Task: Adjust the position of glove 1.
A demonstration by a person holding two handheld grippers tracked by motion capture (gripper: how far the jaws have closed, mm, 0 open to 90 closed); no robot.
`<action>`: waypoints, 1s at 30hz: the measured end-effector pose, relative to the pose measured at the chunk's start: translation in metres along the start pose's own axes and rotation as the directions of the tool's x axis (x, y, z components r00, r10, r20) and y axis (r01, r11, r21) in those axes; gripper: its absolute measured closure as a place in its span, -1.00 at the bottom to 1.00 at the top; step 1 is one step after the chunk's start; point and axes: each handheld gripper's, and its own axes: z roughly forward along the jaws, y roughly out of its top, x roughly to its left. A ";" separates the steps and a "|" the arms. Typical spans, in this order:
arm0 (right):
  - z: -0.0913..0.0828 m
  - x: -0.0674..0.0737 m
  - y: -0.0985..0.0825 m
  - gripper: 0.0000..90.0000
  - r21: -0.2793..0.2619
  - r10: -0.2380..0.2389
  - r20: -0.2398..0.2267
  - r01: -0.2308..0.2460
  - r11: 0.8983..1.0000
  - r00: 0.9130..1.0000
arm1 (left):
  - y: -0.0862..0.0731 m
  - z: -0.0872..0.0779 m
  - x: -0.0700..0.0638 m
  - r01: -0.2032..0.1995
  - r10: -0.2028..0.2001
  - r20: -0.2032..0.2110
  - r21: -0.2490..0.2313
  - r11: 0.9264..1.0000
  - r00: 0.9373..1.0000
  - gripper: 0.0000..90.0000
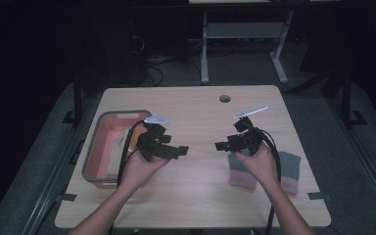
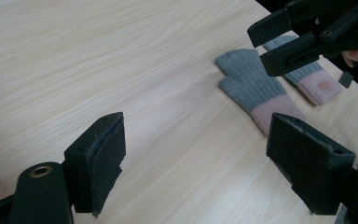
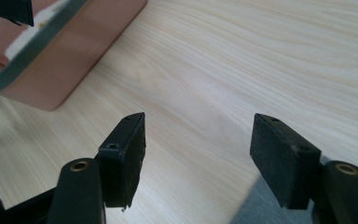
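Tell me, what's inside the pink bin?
The pink bin holds a pale flat thing and something orange. The left hand-held gripper and its cable cover the rest.

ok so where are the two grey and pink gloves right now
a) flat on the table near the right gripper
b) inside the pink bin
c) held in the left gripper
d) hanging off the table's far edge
a: both gloves lie flat on the wooden table beside the right gripper, whose jaws stand open with nothing between them.
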 end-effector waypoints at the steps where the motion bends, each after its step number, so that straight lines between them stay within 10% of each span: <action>1: -0.001 -0.001 -0.002 -0.22 0.001 -0.001 0.004 0.001 1.000 1.000 | 0.000 0.002 -0.002 0.003 -0.003 0.003 -0.005 1.000 1.000 -0.57; 30: -0.038 -0.051 -0.062 -0.16 0.027 0.045 0.116 -0.049 0.998 0.992 | 0.003 0.053 -0.050 -0.068 0.068 0.085 -0.004 0.998 0.994 -0.58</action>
